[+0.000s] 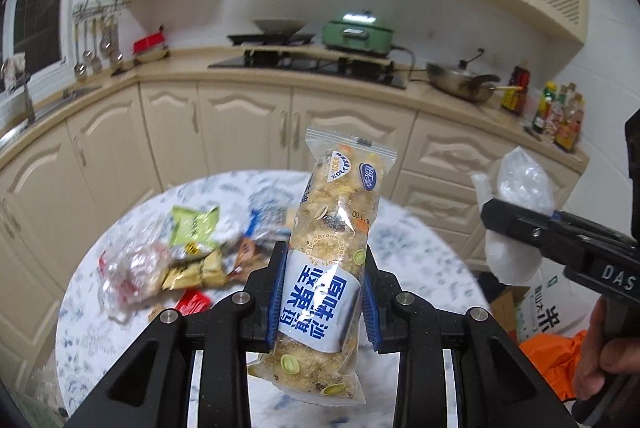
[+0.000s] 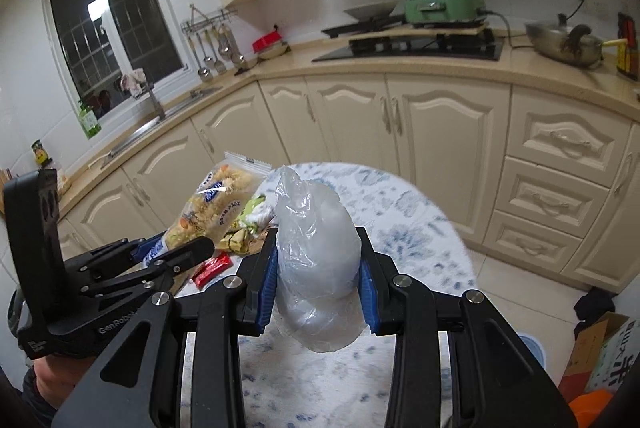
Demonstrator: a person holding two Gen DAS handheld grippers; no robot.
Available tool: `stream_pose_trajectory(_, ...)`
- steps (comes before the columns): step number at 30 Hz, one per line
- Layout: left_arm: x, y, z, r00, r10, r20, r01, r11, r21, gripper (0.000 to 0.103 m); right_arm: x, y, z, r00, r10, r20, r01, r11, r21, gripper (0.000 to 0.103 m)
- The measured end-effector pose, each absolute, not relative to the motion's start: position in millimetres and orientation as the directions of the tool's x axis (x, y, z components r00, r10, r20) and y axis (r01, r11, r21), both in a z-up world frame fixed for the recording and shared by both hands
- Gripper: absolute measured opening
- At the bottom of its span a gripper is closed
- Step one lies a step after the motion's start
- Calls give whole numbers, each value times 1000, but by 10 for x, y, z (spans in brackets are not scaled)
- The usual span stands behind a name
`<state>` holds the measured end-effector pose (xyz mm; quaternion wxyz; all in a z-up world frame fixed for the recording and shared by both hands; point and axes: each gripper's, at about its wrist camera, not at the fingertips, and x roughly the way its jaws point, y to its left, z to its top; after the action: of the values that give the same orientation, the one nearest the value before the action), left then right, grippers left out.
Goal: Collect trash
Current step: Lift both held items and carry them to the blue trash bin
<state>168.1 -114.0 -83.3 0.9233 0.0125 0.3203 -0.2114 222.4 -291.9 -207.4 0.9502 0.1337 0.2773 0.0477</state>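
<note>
left claw (image 1: 325, 292) i've got clamped on the snack bar wrapper (image 1: 330, 248), right claw (image 2: 319, 292) pinching a crumpled plastic bag (image 2: 316, 260); table (image 1: 420, 260) litter beyond both.

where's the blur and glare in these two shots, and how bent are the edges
Left wrist view: the snack bar packet in the left gripper is sharp, with glare streaks on its film; the wrappers on the table and the counter are smeared. Right wrist view: the clear plastic bag in the right gripper is crisp; the window reflects a lamp. Both views: fisheye bends the counter, dark corners.
</note>
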Motion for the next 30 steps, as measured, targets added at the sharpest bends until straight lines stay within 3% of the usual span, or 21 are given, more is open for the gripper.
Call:
stream_pose_trajectory(6, 1558, -1497, -631, 707, -446, -549, 474, 875, -99, 29, 1903, -3318, -1934, 876, 82, -476, 63, 958, 281, 35)
stream_pose_trajectory(15, 1675, -2311, -612, 609, -574, -547, 626, 772, -112, 29, 1304, -4305, -2016, 869, -117, -480, 294, 903, 312, 35)
stream_pose_trajectory(22, 1963, -3094, -900, 457, -636, -622, 725, 671, -153, 29, 899, -5049, -2478, 793, -234, -562, 476, 814, 333, 35)
stream_pose_trajectory(30, 2309, -3955, -1485, 298, -605, -739, 771, 609, -187, 29, 766, -5630, -3311, 696, -226, -682, 595, 713, 371, 35)
